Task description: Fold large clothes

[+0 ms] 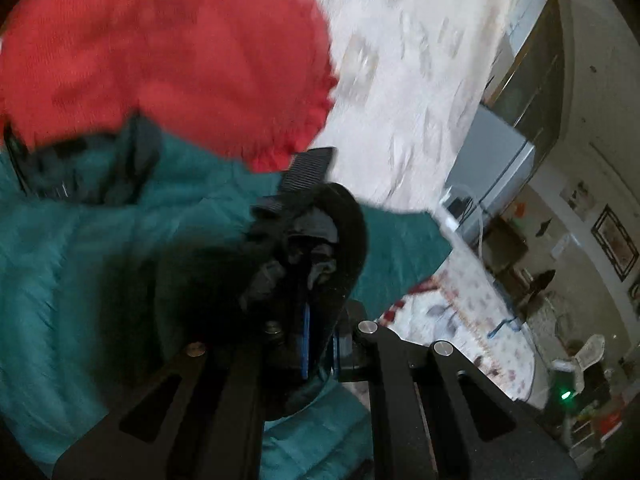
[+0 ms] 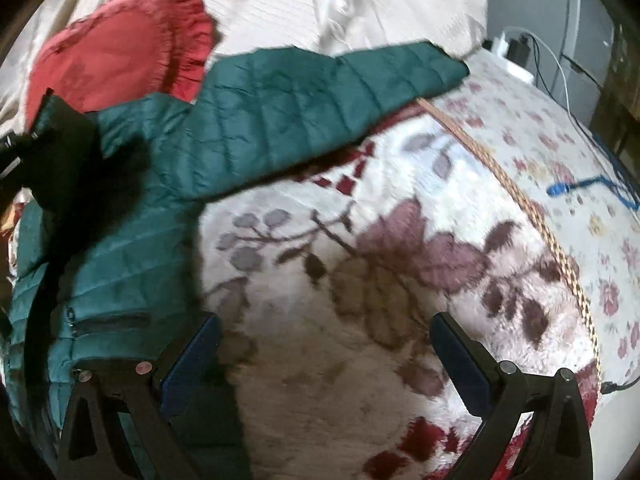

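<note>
Teal quilted nylon fills the view: the puffer jacket (image 2: 256, 112) sprawls over the fluffy floral blanket (image 2: 360, 280) on the bed, one sleeve stretched flat toward the far edge, where white chargers and cables sit. Left gripper (image 1: 308, 276) is pinched tight on a bunched dark fold of the jacket's edge. Right gripper (image 2: 324, 364) hovers spread wide over bare blanket, nothing between its blue-padded fingers (image 2: 192, 356). Beyond the collar lies a round red frilled cushion (image 2: 120, 52).
</note>
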A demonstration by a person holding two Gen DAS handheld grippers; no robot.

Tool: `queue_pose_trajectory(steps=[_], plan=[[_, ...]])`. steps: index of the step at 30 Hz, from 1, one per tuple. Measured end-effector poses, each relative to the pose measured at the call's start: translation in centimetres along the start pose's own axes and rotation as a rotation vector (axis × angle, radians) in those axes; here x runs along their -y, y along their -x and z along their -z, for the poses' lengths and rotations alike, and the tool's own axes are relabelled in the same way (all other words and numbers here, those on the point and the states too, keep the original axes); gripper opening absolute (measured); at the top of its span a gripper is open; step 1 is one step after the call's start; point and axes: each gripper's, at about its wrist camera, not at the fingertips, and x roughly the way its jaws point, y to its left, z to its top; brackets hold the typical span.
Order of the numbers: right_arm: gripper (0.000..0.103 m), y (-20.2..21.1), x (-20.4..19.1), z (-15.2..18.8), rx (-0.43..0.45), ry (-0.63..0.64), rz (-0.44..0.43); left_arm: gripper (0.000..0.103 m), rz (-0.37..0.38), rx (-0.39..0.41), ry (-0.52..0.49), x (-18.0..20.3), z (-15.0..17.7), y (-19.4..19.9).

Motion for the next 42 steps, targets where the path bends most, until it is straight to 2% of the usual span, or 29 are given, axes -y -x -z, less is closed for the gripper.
queue_pose_trajectory(steps=[2, 4, 6, 7, 9, 13, 15, 17, 18, 19, 21, 24, 25, 27, 29, 31, 33, 35, 36, 37, 38, 39, 40, 42], plan=[[0.103, -0.2, 0.4, -0.1, -0.008, -0.014, 0.003, 0.010, -0.019, -0.042, 0.017, -0.6, 0.7, -1.3], [0.103, -0.4, 0.6, -0.3, -0.006, -0.020, 0.014, 0.025, -0.003, -0.077, 0.045, -1.1, 1.2, -1.5], [0.103, -0.6, 0.5, -0.5, -0.002, -0.019, 0.032, 0.048, 0.021, -0.079, 0.077, -1.0, 1.3, -0.9], [0.103, -0.5, 0.4, -0.6, 0.003, -0.018, 0.039, 0.052, 0.034, -0.067, 0.081, -1.0, 1.5, 0.0], [0.103, -0.3, -0.2, -0.9, 0.024, -0.007, 0.064, 0.066, 0.058, -0.045, 0.077, -1.1, 1.6, 2.2], [0.103, 0.3, -1.6, -1.2, 0.054, 0.009, 0.073, 0.067, 0.104, -0.024, 0.093, -2.0, 1.7, 5.9], [0.103, 0.4, -2.7, -1.3, 0.056, 0.014, 0.060, 0.068, 0.104, 0.005, 0.086, -2.9, 1.9, 7.9], [0.103, 0.5, -3.7, -1.3, 0.060, 0.022, 0.052, 0.068, 0.020, 0.049, 0.047, -4.4, 1.7, 10.0], [0.103, 0.5, -4.4, -1.3, 0.064, 0.030, 0.048, 0.068, -0.066, 0.087, 0.032, -5.8, 1.7, 11.5], [0.103, 0.6, -5.1, -1.5, 0.074, 0.042, 0.042, 0.068, -0.120, 0.115, 0.037, -7.0, 1.6, 12.5], [0.103, 0.8, -6.5, -1.6, 0.099, 0.063, 0.026, 0.067, -0.239, 0.160, 0.088, -10.4, 1.2, 14.6], [0.103, 1.4, -9.5, -3.1, 0.187, 0.113, -0.058, 0.067, -0.474, 0.210, 0.179, -14.2, 0.0, 16.6], [0.103, 1.6, -10.5, -3.7, 0.210, 0.135, -0.081, 0.067, -0.514, 0.236, 0.232, -15.6, -0.3, 17.5], [0.103, 1.6, -13.1, -5.4, 0.247, 0.168, -0.164, 0.067, -0.550, 0.279, 0.329, -18.1, -0.4, 18.8], [0.103, 0.6, -15.8, -6.8, 0.224, 0.192, -0.273, 0.067, -0.593, 0.272, 0.352, -19.2, -0.6, 18.5], [0.102, -1.0, -19.6, -7.7, 0.178, 0.252, -0.399, 0.067, -0.599, 0.225, 0.355, -20.1, -0.8, 17.4], [0.102, -2.9, -22.9, -7.8, 0.152, 0.352, -0.472, 0.067, -0.572, 0.154, 0.364, -21.2, -0.7, 15.9], [0.102, -5.8, -23.9, -8.1, 0.117, 0.370, -0.411, 0.068, -0.622, 0.059, 0.359, -22.6, -0.4, 14.1], [0.102, -7.6, -23.6, -8.1, 0.085, 0.354, -0.368, 0.073, -0.658, 0.014, 0.351, -23.1, 0.0, 12.9], [0.102, -10.2, -22.7, -8.1, 0.008, 0.313, -0.329, 0.074, -0.659, 0.003, 0.358, -23.3, 0.0, 12.2], [0.102, -12.1, -21.7, -8.1, -0.067, 0.266, -0.330, 0.074, -0.667, 0.007, 0.372, -23.3, 0.1, 12.2], [0.098, -13.0, -20.6, -8.2, -0.098, 0.208, -0.379, 0.074, -0.681, 0.017, 0.387, -23.0, -0.1, 12.6], [0.096, -12.6, -20.0, -8.6, -0.081, 0.185, -0.388, 0.074, -0.684, 0.028, 0.399, -22.7, -0.4, 12.9], [0.094, -11.2, -19.9, -9.3, -0.059, 0.195, -0.347, 0.074, -0.677, 0.106, 0.415, -21.6, -1.0, 14.5]])
